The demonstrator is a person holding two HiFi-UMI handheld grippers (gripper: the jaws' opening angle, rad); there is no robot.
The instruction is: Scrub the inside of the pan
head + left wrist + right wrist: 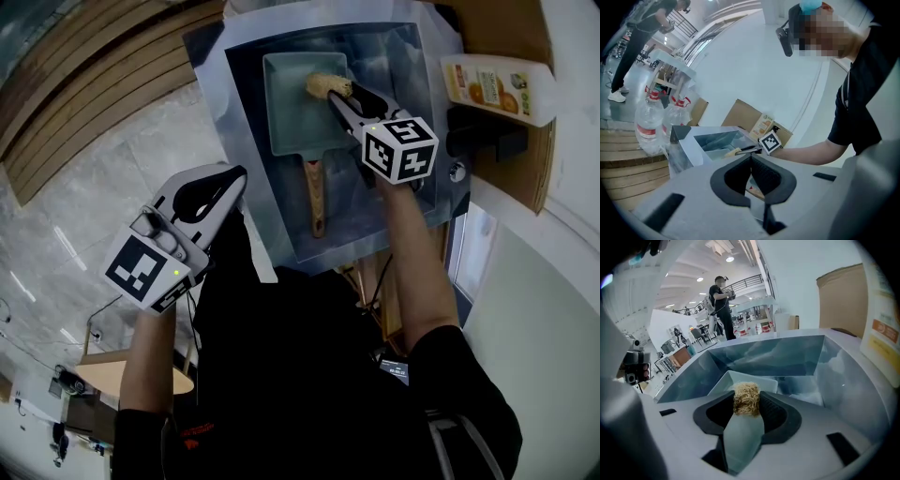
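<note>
1. The square pan (pixel 298 112) lies in the sink (pixel 427 94), wooden handle (pixel 316 197) toward the person.
2. The right tool (pixel 339 97), clamped on a fibrous scrubber (pixel 328 87), sits at the pan's far corner; best press flat, sweeping floor and corners.
3. The left tool (pixel 236 176), jaws together and empty, could steady the handle.

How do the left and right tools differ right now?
The right tool is shut on a scrubber; the left tool is shut on nothing. The right tool reaches into the pan in the sink; the left tool hangs outside it, over floor. Both are closed.
</note>
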